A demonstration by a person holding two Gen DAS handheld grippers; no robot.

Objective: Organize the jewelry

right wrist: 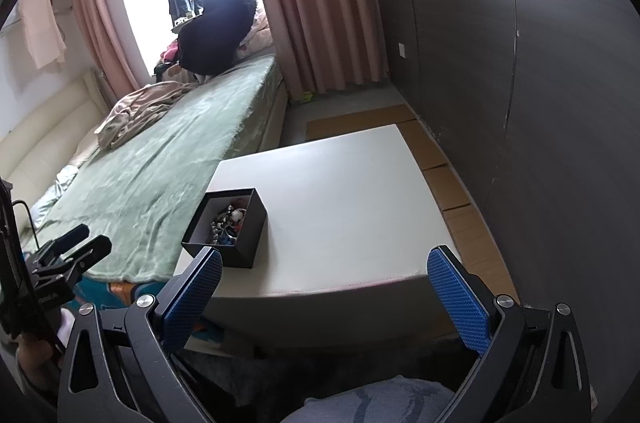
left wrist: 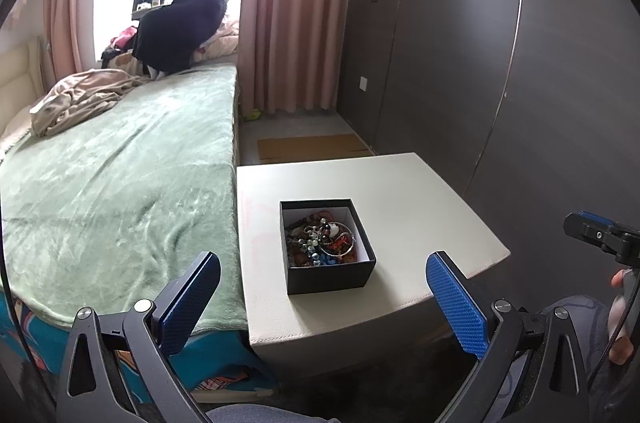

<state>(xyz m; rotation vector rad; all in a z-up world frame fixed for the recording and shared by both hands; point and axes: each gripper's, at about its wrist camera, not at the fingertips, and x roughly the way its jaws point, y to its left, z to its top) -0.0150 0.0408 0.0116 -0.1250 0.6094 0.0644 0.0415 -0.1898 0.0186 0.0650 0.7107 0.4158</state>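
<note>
A small black box (left wrist: 328, 277) with a white lining stands near the front left of a white table (left wrist: 420, 207). It holds a tangle of jewelry (left wrist: 322, 237): beads, bracelets and a metal ring. My left gripper (left wrist: 322, 263) is open and empty, held back from the table's front edge, with the box between its blue pads. In the right wrist view the box (right wrist: 240, 243) sits at the table's (right wrist: 340, 183) left front and the jewelry (right wrist: 228, 219) shows inside. My right gripper (right wrist: 324, 259) is open and empty, in front of the table, right of the box.
A bed with a green blanket (left wrist: 120, 175) adjoins the table on the left, with a beige garment (left wrist: 76, 99) and a dark bundle (left wrist: 180, 23) farther back. A dark wardrobe (left wrist: 480, 63) stands on the right. Cardboard (left wrist: 308, 147) lies on the floor behind the table.
</note>
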